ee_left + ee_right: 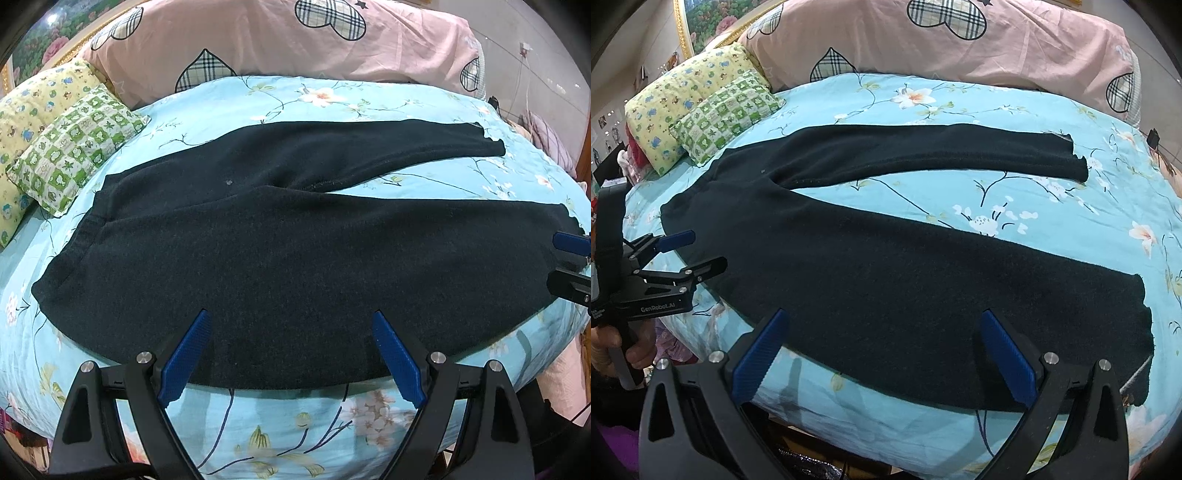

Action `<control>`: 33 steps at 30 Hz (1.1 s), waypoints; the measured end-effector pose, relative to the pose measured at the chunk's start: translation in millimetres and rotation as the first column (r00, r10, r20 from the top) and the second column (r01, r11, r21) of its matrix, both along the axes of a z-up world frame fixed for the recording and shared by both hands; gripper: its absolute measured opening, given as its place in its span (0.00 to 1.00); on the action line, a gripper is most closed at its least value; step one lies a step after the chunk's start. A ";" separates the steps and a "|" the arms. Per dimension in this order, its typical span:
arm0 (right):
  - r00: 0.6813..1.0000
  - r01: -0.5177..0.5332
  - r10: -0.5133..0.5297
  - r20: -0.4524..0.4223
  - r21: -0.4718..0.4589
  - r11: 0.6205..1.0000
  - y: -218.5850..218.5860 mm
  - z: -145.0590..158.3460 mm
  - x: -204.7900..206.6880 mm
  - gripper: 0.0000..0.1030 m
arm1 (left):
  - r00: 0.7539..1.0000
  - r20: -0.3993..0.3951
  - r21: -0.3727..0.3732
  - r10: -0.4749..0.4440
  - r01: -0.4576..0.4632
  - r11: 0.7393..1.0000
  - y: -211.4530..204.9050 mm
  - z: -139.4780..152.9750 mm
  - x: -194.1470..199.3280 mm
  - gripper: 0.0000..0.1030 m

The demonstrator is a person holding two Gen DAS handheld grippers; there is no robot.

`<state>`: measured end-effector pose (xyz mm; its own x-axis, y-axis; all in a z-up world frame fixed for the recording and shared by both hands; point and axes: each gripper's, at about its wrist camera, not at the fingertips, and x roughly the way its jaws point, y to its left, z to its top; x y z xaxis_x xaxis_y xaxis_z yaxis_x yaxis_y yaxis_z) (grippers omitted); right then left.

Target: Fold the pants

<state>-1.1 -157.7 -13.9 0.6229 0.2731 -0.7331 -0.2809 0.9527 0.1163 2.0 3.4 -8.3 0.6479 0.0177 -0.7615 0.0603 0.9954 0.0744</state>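
Observation:
Dark pants [280,251] lie spread flat on the bed, waistband to the left, both legs running right with a gap between them; they also show in the right wrist view [894,280]. My left gripper [291,325] is open and empty, its blue pads over the near edge of the seat. My right gripper [882,325] is open and empty over the near leg. The left gripper also shows at the left of the right wrist view [701,251], open near the waistband. The right gripper shows at the right edge of the left wrist view [570,262], by the near leg's cuff.
The bed has a light blue floral sheet [295,424]. A green patterned pillow [77,147] and a yellow one [33,103] lie at the far left. A pink quilt [277,40] is piled along the far side. The bed's near edge runs just below both grippers.

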 end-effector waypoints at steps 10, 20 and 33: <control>1.000 0.001 -0.001 0.002 0.004 1.000 -2.3 2.5 0.5 1.00 | 1.000 0.001 -0.002 -0.001 0.001 1.000 -0.6 2.2 -0.6 0.87; 1.000 -0.007 0.007 0.002 0.003 1.000 -1.9 6.0 1.7 1.00 | 1.000 0.001 -0.006 -0.002 0.002 1.000 -0.9 3.7 0.3 0.87; 1.000 -0.013 0.013 0.006 0.009 1.000 0.2 10.0 -1.2 1.00 | 0.999 -0.010 -0.018 -0.033 0.033 0.999 -2.8 4.4 3.3 0.87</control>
